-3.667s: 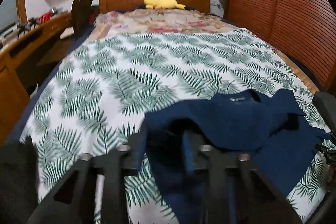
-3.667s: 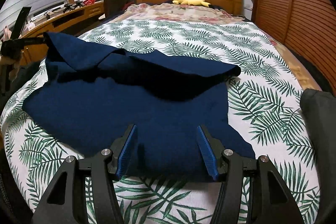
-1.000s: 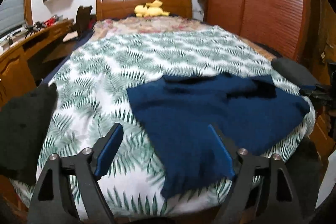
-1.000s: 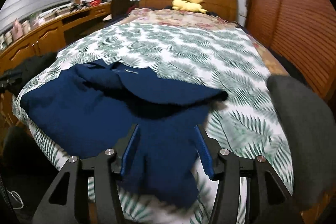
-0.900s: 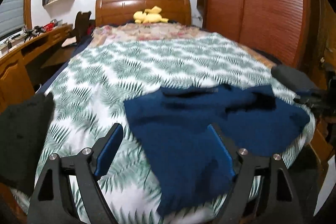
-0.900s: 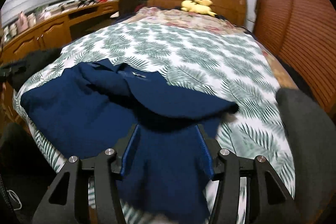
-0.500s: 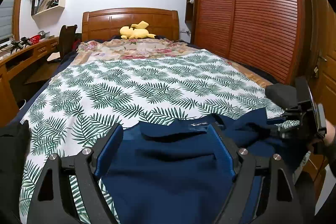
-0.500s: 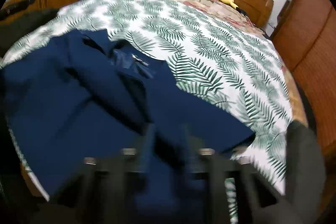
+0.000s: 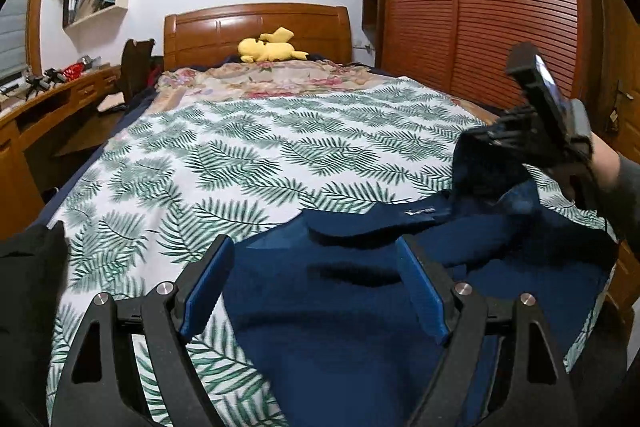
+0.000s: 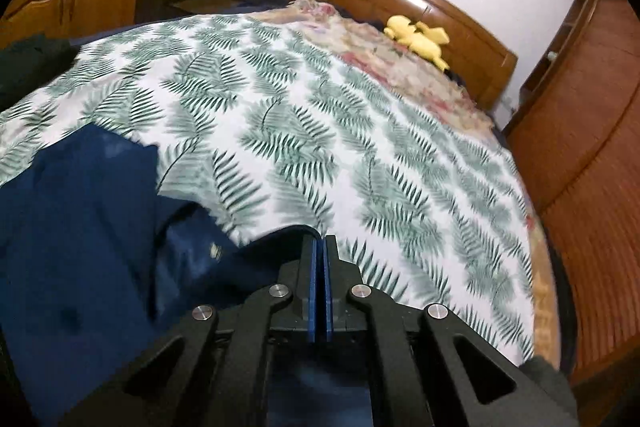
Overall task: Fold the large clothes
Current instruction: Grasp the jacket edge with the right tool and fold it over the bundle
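Navy cloth is pinched in your right gripper (image 10: 319, 247), fingers pressed together on a lifted edge of the sweater (image 9: 360, 327), which lies at the near foot corner of the bed (image 9: 248, 147). Your left gripper (image 9: 316, 291) hovers with fingers apart over the garment, holding nothing. You seem to be mid-fold; next, carry that edge across and lay it flat. Leaf-print bedding covers the bed; a wooden headboard (image 9: 256, 27), yellow plush toy (image 9: 272, 49) and slatted wardrobe (image 9: 480, 7) stand beyond.

My bed (image 9: 248, 155) has a fern-print cover, a navy garment (image 9: 344, 327) lying on its near right end, a floral blanket (image 9: 276, 79) at the far end, and a yellow plush (image 9: 270, 51) by the headboard.
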The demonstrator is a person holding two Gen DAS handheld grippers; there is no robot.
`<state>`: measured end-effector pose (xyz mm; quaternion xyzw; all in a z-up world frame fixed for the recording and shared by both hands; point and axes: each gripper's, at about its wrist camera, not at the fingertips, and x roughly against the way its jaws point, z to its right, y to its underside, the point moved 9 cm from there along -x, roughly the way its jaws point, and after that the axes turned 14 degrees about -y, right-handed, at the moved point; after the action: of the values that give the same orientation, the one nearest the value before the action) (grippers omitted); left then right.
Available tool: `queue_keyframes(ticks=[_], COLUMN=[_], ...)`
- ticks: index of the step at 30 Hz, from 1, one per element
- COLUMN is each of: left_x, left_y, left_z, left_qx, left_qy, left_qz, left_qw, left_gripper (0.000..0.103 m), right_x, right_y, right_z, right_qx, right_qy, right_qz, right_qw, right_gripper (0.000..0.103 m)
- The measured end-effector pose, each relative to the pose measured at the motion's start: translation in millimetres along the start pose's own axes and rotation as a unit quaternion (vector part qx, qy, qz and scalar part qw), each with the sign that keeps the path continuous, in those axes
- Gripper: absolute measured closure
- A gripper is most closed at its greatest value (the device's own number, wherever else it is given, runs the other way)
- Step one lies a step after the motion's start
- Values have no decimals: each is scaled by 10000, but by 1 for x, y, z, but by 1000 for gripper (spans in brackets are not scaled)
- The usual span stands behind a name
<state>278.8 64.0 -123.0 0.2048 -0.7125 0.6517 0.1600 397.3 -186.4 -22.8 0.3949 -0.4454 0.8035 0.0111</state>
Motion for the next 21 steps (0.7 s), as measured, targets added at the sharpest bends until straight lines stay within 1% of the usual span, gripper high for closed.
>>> queue_keyframes(ticks=[2,3,4,5,6,7,8,9,13,17,21], left_x=[0,0,0,0,0,0,0,0,2,2,4], left_y=[3,4,6,7,8,9,10,11,13,13,13], left_z=[-4,-7,-10,-11,-13,-14,-15,-17,-18,-17,-14], left_qx=[-5,16,44,61,70,76,79,88,140,164,168], left_qy=[-55,-65,-63,-55,-44,-47,-53,-58,-29,-7,44], left_qz=[-6,-15,-18,-26,-44,-52,-56,-64,-77,-76,-79], left_qw=[10000,10000,10000,10000,10000,9999,9999,9999,9999,9998,9998], left_gripper=[20,20,20,20,20,20,20,20,20,20,20], right_x=[-13,-19,-26,-28,-28,-29,-29,-28,-21,-27,-34], right_y=[-10,-14,-12,-15,-18,-20,-21,-19,-8,13,31], right_z=[-3,-5,-6,-8,-12,-17,-22,-26,-50,-80,-92], right_qx=[-3,-89,-171,-232,-253,-269,-289,-303,-353,-558,-500], right_qy=[116,94,63,59,18,-53,-148,-241,-713,-1473,-1797], right_qz=[-35,-61,-75,-42,18,76,118,132,99,-177,-461], right_qw=[9999,9999,9998,9997,9997,9996,9994,9992,9968,9874,9814], right_gripper=[100,100,94,85,78,61,46,43,42,42,42])
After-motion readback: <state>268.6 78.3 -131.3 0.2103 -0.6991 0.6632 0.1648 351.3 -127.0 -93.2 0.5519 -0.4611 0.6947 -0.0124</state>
